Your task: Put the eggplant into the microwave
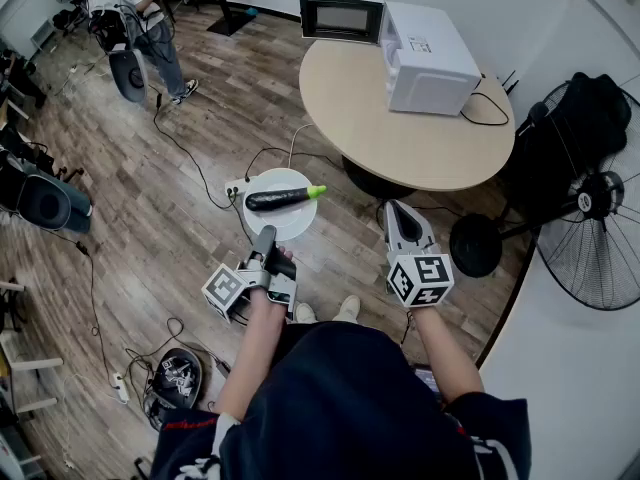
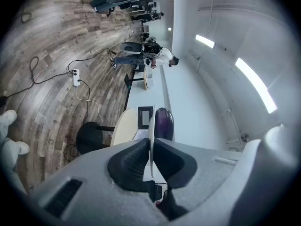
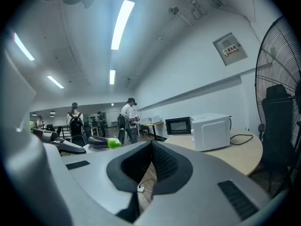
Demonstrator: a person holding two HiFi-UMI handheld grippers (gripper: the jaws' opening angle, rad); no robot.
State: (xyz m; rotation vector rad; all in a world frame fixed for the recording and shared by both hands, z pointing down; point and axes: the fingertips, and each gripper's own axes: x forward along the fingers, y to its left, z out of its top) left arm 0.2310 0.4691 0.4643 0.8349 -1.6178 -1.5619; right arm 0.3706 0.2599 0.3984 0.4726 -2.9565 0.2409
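A dark purple eggplant (image 1: 280, 199) with a green stem lies on a round white plate (image 1: 287, 224). My left gripper (image 1: 268, 238) is shut on the plate's near rim and holds it level above the floor. In the left gripper view the plate's thin edge (image 2: 151, 126) runs between the pads (image 2: 134, 161), with the eggplant (image 2: 163, 121) beyond. My right gripper (image 1: 393, 208) hangs beside the plate, shut with nothing in it, tips meeting (image 3: 152, 145). The white microwave (image 1: 430, 63) stands on the round beige table (image 1: 400, 138) with its door (image 1: 340, 18) swung open.
A big standing fan (image 1: 590, 238) and a chair draped in black (image 1: 585, 118) stand right of the table. A power strip (image 1: 235, 190) and cables lie on the wooden floor below the plate. A person (image 1: 130, 8) stands far back left.
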